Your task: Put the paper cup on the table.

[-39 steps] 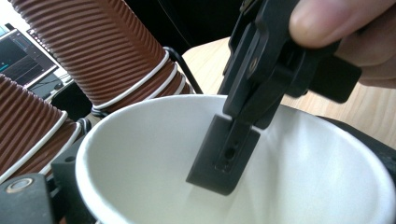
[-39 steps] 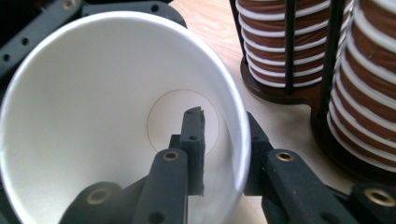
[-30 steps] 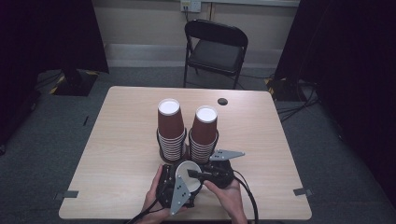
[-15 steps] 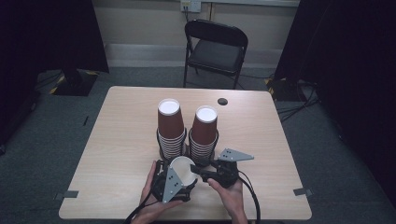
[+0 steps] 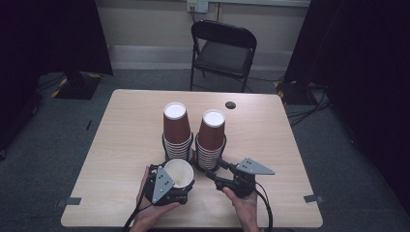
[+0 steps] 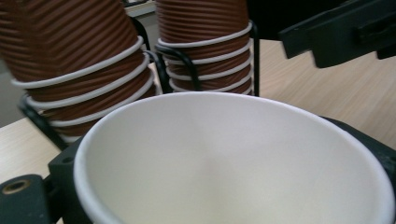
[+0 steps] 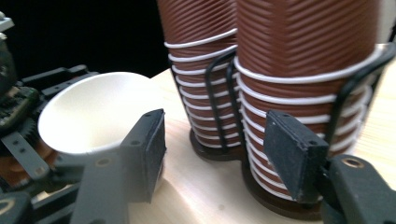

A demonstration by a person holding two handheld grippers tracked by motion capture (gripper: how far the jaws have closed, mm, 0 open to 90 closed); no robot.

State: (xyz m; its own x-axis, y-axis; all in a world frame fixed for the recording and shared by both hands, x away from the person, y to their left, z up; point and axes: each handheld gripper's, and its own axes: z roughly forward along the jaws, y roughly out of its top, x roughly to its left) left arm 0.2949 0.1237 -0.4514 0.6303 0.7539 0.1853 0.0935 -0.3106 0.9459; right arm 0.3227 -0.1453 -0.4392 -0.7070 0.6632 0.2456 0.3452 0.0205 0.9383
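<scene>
On the pale wooden table [image 5: 125,145], the left gripper [image 5: 167,186] grips one paper cup [image 5: 178,173] clear of the two racked cup stacks [image 5: 176,130], the right gripper [image 5: 220,176] has just been opening, jaws empty, so separating looks done and placing remains.

A light wooden table [image 5: 121,145] carries two black wire holders standing side by side, each loaded with a stack of brown paper cups: the left stack [image 5: 176,130] and the right stack [image 5: 211,137], both directly beyond the grippers. A small dark disc [image 5: 230,105] lies farther off, near the far edge.
</scene>
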